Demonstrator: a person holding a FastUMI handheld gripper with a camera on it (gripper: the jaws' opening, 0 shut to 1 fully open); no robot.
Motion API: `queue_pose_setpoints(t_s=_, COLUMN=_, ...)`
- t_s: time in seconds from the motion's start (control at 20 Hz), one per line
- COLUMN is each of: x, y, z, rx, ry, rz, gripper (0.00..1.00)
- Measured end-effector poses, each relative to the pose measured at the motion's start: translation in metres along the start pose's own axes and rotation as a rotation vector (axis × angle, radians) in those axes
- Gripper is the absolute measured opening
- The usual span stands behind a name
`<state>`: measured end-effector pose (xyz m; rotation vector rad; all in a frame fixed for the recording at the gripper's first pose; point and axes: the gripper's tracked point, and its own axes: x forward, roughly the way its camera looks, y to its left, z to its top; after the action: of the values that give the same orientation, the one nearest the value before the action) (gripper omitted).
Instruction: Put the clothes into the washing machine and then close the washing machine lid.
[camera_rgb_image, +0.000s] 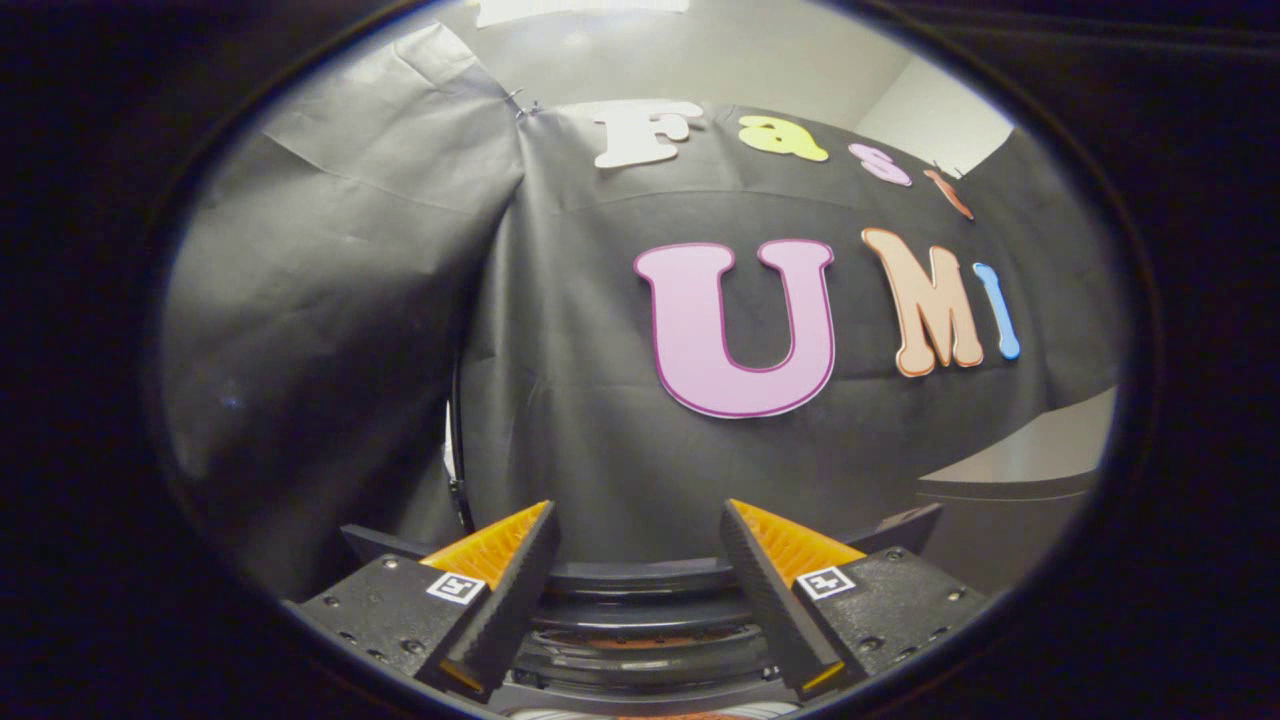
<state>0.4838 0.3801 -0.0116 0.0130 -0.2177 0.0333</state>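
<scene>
Hand-held gripper (635, 560): released; its 2 fingers stand well apart with nothing between them; each finger (500, 590) carries a small square marker on its top face; the fingers point toward the booth wall, tilted upward from the machine below.
Washing machine (640, 625): seen in the gap between the 2 fingers and just under them; dark curved bands, like the rim of a round opening, run from one finger to the other; whether its lid is up or down cannot be told from here.
Clothes: a pale and reddish sliver (640, 714) lies at the very base of the gap, below the curved rim; too little shows to say for sure that it is cloth.
Booth wall (560, 380): black cloth, creased, hanging beyond the fingers; a second panel of it hangs to the left, meeting the first at a vertical seam.
Cable (457, 450): thin, dark, running down along that seam.
Tabletop (1030, 465): grey, its edge jutting in to the right, beyond the right finger.
</scene>
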Motion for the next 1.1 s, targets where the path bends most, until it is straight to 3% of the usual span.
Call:
queue_pose_setpoints(t_s=0.2, x=-0.007, y=-0.005, z=-0.001, rx=0.003, ry=0.004, rz=0.009, gripper=1.00)
queue_pose_setpoints(t_s=0.25, x=-0.003, y=-0.011, z=-0.014, rx=-0.001, ry=0.075, rz=-0.005, gripper=1.00)
queue_pose_setpoints(t_s=0.3, x=-0.008, y=-0.017, z=-0.069, rx=0.001, ry=0.270, rz=-0.018, gripper=1.00)
queue_pose_setpoints(t_s=0.35, x=-0.028, y=-0.021, z=-0.127, rx=0.027, ry=0.563, rz=-0.017, gripper=1.00)
queue_pose_setpoints(t_s=0.4, x=-0.055, y=-0.014, z=-0.157, rx=0.131, ry=0.731, rz=0.033, gripper=1.00)
queue_pose_setpoints(t_s=0.45, x=-0.065, y=-0.006, z=-0.159, rx=0.266, ry=0.721, rz=0.065, gripper=1.00)
queue_pose_setpoints(t_s=0.5, x=-0.055, y=-0.019, z=-0.147, rx=0.323, ry=0.652, rz=0.015, gripper=1.00)
queue_pose_setpoints(t_s=0.6, x=-0.048, y=-0.042, z=-0.126, rx=0.242, ry=0.579, rz=-0.053, gripper=0.97)
queue_pose_setpoints(t_s=0.9, x=-0.014, y=-0.043, z=-0.034, rx=0.117, ry=0.379, rz=0.026, gripper=0.97)
queue_pose_setpoints(t_s=1.1, x=0.013, y=-0.031, z=0.019, rx=0.060, ry=0.335, rz=0.044, gripper=0.97)
